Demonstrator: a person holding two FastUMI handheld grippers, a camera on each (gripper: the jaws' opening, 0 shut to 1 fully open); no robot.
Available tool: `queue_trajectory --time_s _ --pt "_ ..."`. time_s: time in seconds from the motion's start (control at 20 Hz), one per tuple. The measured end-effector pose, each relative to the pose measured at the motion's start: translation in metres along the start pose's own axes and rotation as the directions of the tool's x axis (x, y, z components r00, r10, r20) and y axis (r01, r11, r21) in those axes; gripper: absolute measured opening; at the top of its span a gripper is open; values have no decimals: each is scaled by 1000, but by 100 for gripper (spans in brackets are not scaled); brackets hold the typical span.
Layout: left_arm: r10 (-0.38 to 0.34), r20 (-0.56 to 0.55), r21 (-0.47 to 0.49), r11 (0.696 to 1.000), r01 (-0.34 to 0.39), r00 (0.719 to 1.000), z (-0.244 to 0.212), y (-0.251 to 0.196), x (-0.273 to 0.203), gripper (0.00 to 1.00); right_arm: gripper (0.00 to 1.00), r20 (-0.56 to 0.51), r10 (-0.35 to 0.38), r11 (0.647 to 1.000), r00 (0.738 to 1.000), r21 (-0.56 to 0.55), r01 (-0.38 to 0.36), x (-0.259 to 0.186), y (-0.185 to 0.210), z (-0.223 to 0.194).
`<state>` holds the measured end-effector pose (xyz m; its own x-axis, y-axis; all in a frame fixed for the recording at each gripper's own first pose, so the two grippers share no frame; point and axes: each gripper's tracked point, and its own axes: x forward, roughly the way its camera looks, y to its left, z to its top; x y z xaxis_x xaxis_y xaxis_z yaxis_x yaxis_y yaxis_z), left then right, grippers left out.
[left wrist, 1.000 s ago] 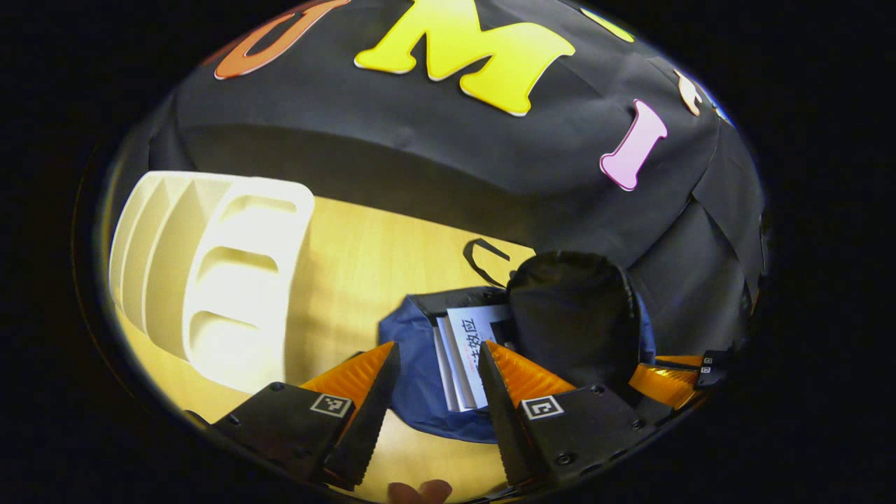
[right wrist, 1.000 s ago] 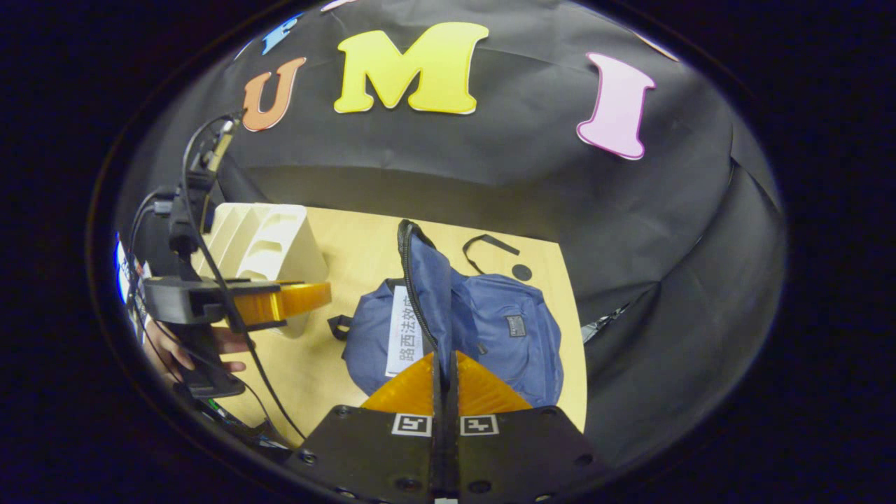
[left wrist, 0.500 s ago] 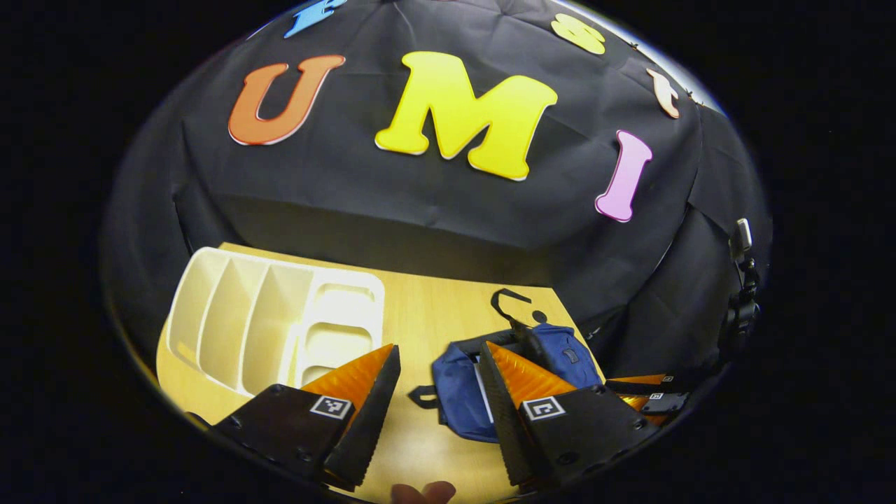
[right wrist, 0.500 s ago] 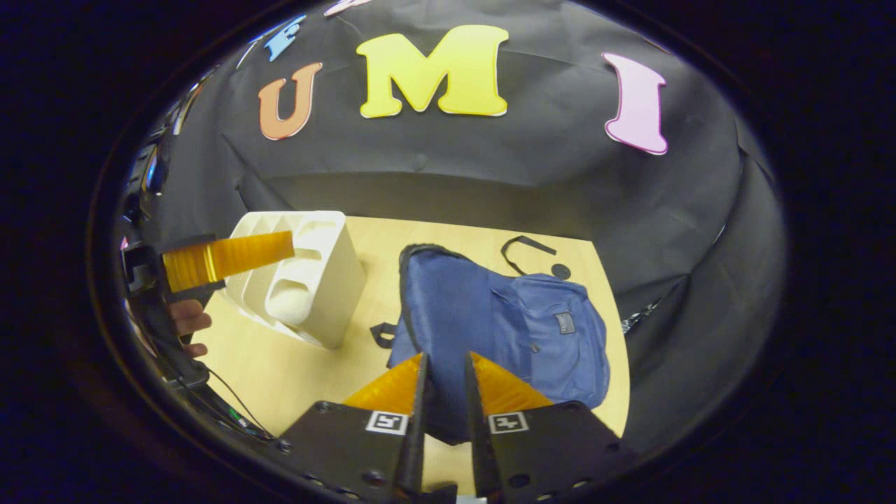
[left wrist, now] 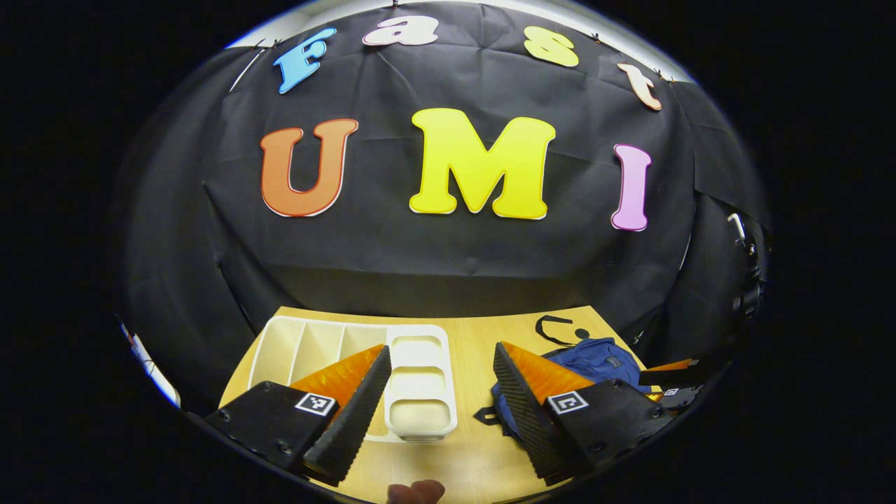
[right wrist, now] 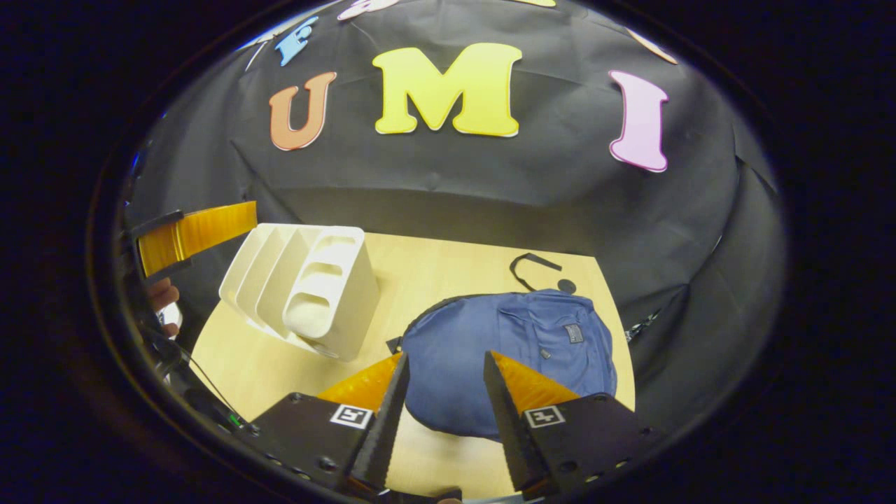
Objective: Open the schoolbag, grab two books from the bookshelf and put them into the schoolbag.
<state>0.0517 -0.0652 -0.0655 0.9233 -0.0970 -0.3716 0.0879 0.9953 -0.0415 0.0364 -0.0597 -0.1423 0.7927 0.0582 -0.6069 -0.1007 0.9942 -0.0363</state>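
Observation:
The blue schoolbag (right wrist: 511, 350) lies flat on the wooden table (right wrist: 434, 266), its flap down over the opening, no book showing. My right gripper (right wrist: 441, 392) hangs open just above its near edge, holding nothing. The white bookshelf (right wrist: 308, 294) stands left of the bag with bare slots. In the left gripper view, my left gripper (left wrist: 437, 381) is open and raised, with the bookshelf (left wrist: 364, 364) behind its fingers and the schoolbag (left wrist: 595, 357) to the right. In the right gripper view, the left gripper's finger (right wrist: 196, 231) shows at the far left.
A black strap with a round tab (right wrist: 535, 269) lies on the table behind the bag. Black cloth walls close in the table at the back and right. A hand (right wrist: 164, 297) shows at the left edge.
My right gripper let go of the bag's flap and opened; the flap fell shut over the books. Both grippers drew back and up from the bag.

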Motion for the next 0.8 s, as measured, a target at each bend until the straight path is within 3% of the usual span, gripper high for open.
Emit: queue_trajectory --time_s 0.25,0.45,0.6,0.7,0.8 --pt "33 49 62 997 -36 998 11 14 -13 96 89 62 -32 999 998 12 31 -10 1 11" --pt "29 0 223 974 -28 1000 6 17 -23 97 94 101 -46 999 994 -18 48 -14 5 19" --pt "-7 -128 304 951 46 992 -21 17 -30 98 92 106 -40 999 994 -27 43 -15 14 18" --pt "20 -128 340 940 25 992 -18 25 -38 98 92 108 -36 999 993 -22 39 -14 20 19" --pt "47 -62 316 948 -25 997 -5 34 -43 99 92 131 -30 1000 991 -3 31 -18 25 23"
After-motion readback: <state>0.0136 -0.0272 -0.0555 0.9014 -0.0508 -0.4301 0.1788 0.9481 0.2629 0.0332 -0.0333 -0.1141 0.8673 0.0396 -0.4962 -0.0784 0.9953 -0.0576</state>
